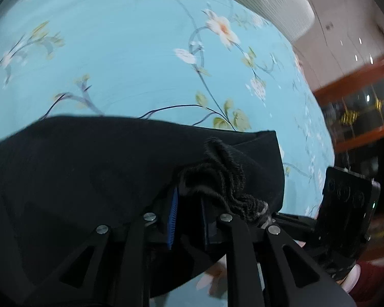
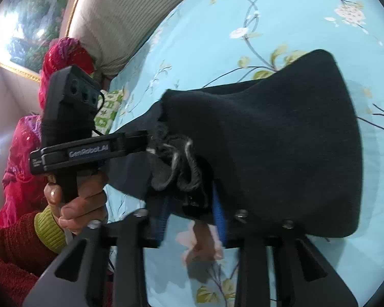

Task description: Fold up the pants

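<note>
The black pants [image 1: 102, 168] hang bunched above a light blue floral bed sheet [image 1: 120, 51]. My left gripper [image 1: 189, 204] is shut on a gathered, fuzzy edge of the pants, with the blue pads pressed into the cloth. In the right wrist view the pants [image 2: 281, 140] drape to the right, lifted off the sheet [image 2: 243, 12]. My right gripper [image 2: 192, 204] is shut on the same bunched edge. The left gripper [image 2: 151, 143] also shows there from the side, held by a hand and clamped on the cloth close beside the right one.
A pale ribbed headboard cushion [image 2: 120, 18] lies at the bed's far edge. A person in a red jacket and pink cap [image 2: 64, 56] holds the grippers. A wooden cabinet [image 1: 366, 107] stands beyond the bed. A framed picture [image 2: 30, 25] hangs on the wall.
</note>
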`<act>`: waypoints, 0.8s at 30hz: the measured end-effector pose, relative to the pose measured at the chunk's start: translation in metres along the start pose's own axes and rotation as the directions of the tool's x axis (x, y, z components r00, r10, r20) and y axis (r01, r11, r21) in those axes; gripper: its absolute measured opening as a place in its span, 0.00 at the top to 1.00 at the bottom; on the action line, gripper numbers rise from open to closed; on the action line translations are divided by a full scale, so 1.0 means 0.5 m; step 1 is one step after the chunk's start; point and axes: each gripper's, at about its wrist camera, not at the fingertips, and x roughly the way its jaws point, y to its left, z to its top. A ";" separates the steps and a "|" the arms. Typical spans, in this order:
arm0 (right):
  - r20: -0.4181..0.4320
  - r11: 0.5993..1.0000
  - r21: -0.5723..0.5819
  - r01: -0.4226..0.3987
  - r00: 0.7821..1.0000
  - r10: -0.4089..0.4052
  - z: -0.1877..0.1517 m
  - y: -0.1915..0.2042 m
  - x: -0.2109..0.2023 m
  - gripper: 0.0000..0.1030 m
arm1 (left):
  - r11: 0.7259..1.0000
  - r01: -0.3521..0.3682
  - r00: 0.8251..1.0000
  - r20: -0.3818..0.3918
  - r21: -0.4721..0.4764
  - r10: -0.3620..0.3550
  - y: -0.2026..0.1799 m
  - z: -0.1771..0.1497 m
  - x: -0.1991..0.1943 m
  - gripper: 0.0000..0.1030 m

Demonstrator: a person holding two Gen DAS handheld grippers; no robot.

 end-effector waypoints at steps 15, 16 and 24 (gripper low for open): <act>-0.083 0.982 -0.186 -0.033 0.996 0.018 0.012 0.098 0.028 0.56 | 0.964 -0.003 0.990 0.137 -0.268 0.041 0.108 -0.115 -0.125 0.66; -0.085 0.981 -0.190 -0.034 0.996 0.018 0.016 0.102 0.031 0.56 | 0.961 -0.007 0.988 0.147 -0.275 0.049 0.112 -0.123 -0.135 0.63; -0.120 0.968 -0.243 -0.058 0.992 0.029 0.048 0.146 0.063 0.56 | 0.919 -0.036 0.969 0.211 -0.392 0.127 0.167 -0.195 -0.213 0.55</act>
